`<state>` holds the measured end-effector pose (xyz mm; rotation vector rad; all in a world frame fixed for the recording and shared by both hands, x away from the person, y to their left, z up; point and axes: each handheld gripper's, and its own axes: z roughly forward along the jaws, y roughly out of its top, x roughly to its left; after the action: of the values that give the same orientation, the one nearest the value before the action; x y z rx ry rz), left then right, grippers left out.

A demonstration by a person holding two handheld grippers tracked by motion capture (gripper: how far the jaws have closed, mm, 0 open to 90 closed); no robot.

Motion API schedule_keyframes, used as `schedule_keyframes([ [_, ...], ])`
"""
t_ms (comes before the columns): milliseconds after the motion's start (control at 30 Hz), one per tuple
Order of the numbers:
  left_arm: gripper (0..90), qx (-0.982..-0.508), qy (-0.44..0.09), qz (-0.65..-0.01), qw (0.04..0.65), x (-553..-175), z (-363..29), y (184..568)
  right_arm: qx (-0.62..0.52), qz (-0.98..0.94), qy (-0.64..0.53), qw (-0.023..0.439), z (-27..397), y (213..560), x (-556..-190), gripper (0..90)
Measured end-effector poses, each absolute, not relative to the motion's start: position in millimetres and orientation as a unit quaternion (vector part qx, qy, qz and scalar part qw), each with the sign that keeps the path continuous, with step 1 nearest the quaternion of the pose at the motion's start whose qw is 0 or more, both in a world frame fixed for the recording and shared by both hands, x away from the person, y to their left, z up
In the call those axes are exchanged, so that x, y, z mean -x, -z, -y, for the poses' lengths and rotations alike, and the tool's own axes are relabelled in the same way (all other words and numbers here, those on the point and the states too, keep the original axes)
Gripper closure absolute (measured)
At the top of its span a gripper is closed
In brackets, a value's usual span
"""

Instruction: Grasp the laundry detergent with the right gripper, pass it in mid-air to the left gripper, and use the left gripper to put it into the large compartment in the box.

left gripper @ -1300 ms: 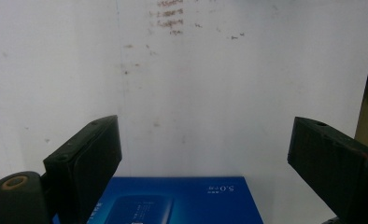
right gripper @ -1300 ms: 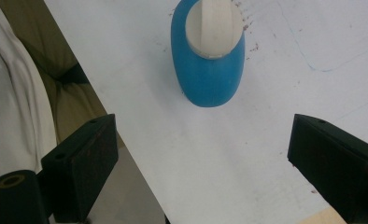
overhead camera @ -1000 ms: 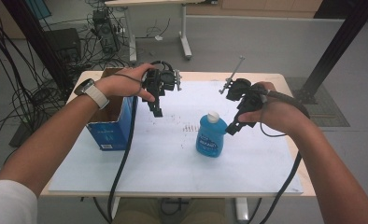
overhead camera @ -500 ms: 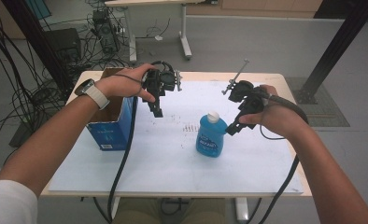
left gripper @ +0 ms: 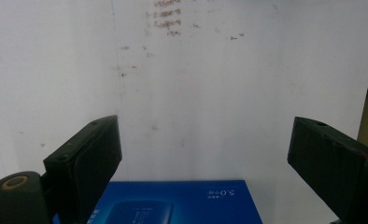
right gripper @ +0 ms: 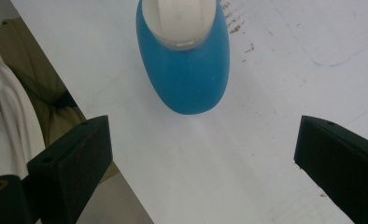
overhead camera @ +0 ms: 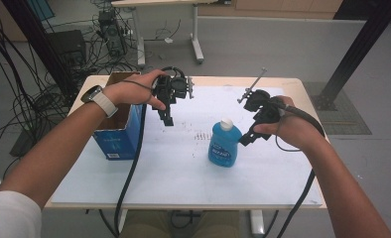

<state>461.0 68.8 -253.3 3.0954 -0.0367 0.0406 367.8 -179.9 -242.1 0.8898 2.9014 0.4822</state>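
- Blue plastic bottle with white cap (overhead camera: 224, 144): upright, mid-table, just beside our right gripper (overhead camera: 247, 137).
- Right gripper: jaws just opened wide, empty, apparently poised to grasp.
- Left gripper (overhead camera: 167, 117): open, empty, hovering beside blue cardboard box (overhead camera: 119, 133), likely waiting.

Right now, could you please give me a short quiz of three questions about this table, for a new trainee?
1. True or false: the right gripper holds the blue bottle.
2. What colour is the bottle's cap?
3. The open blue box stands: A) near the left gripper; B) near the right gripper; C) behind the bottle.

Key: 1. False: its fingers are open and the bottle stands upright, apart from them. 2. White. 3. A.
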Motion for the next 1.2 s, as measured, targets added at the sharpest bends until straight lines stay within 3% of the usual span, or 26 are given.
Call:
schedule_keyframes([
  [1200,10.2,-1.0,-0.012,0.012,0.022,-461.7,-67.4,259.7,-0.277,-0.941,-0.191,0.032,173.3,274.8,-370.3,4.4],
])
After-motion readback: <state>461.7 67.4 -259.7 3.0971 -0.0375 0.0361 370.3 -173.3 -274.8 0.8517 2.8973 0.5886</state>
